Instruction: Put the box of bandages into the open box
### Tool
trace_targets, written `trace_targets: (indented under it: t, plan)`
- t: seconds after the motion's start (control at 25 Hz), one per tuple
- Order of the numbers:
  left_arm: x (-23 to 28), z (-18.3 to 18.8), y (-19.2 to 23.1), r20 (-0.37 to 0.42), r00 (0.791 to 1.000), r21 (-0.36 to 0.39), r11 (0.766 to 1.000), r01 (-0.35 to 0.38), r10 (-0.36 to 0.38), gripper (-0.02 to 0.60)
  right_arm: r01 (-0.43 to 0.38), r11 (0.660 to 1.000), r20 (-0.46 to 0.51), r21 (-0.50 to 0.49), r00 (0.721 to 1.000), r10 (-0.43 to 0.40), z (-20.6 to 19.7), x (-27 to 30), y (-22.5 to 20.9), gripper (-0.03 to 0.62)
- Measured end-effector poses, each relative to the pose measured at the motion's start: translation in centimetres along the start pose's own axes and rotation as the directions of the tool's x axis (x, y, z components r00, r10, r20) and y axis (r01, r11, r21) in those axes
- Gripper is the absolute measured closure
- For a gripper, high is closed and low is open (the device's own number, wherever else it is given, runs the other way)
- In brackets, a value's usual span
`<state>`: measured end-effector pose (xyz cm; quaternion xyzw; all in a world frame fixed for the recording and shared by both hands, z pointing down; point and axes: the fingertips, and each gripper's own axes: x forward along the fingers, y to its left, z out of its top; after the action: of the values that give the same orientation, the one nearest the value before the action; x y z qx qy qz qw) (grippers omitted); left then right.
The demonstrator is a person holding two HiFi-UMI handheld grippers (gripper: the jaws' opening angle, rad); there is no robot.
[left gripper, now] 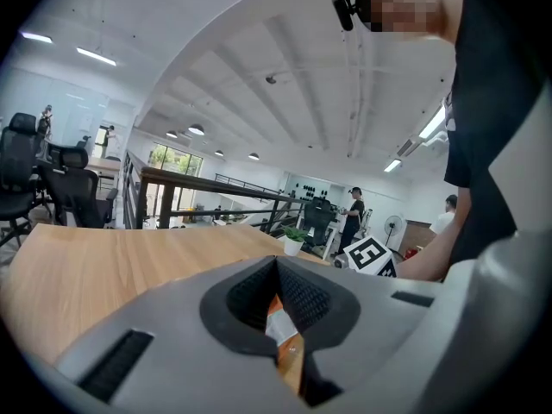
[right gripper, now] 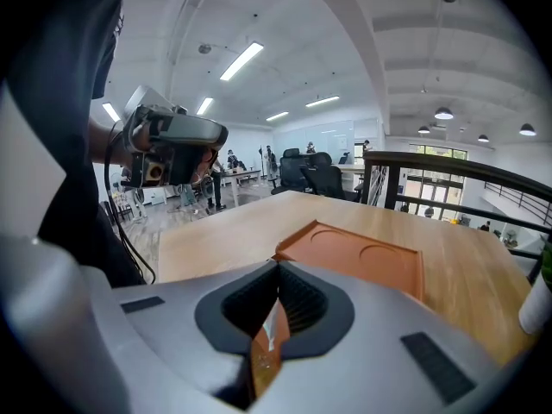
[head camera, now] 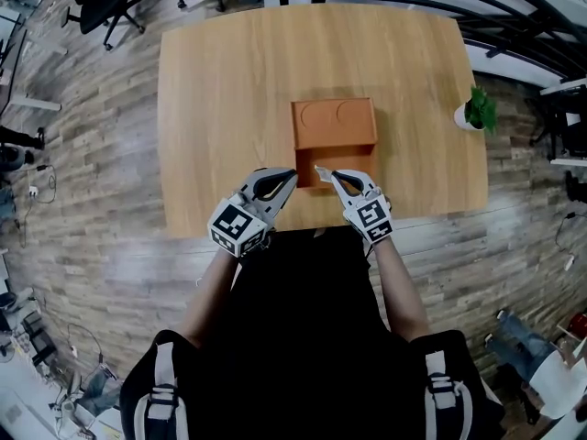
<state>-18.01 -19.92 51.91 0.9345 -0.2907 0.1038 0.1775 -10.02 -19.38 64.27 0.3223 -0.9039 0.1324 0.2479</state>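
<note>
This is an open-plan office or laboratory workspace. Indicators: a large wooden table (head camera: pixel 229 108) on a plank floor (head camera: pixel 83 154), black swivel chairs (head camera: pixel 110 3), a black railing (left gripper: pixel 207 184), linear ceiling lights (right gripper: pixel 241 60), and people (left gripper: pixel 354 214) standing among equipment in the background. Loose cables (head camera: pixel 41 186) lie on the floor, and a small potted plant (head camera: pixel 475 110) stands at the table's edge.

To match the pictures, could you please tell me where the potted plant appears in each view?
Head view: potted plant at the table's right edge.
Left gripper view: plant mid-picture, at the table's far edge.
Right gripper view: plant at the right border.
Shared landmark: the wooden table.
</note>
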Motion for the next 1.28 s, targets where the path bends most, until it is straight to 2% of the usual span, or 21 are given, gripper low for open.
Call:
trace_targets:
  t: [0.24, 0.68, 1.08, 1.28]
  plan:
    - [-0.5, -0.3, 0.1, -0.01, 1.0, -0.008, 1.0, 0.012, -0.012, 0.56, -0.013, 1.0, -0.032, 0.018, 0.999, 0.014, -1.0, 1.2, -0.1, 0.569]
    - [-0.3, -0.7, 0.5, -0.022, 0.999, -0.011, 0.999, 0.032, -0.032, 0.56, 0.019, 1.0, -0.147, 0.024, 0.989, -0.015, -4.1, 2.9, -0.8, 0.569]
    - [-0.2, -1.3, 0.6, -0.026, 0.998, -0.025, 0.998, 0.05, -0.051, 0.56, 0.083, 0.995, -0.179, 0.059, 0.981, -0.072, -5.1, 3.3, -1.9, 0.568]
    - [0.2, -1.1, 0.6, -0.039, 0.997, -0.007, 0.998, 0.061, -0.061, 0.56, 0.115, 0.991, -0.19, 0.071, 0.977, -0.1, -5.5, 3.5, -2.9, 0.568]
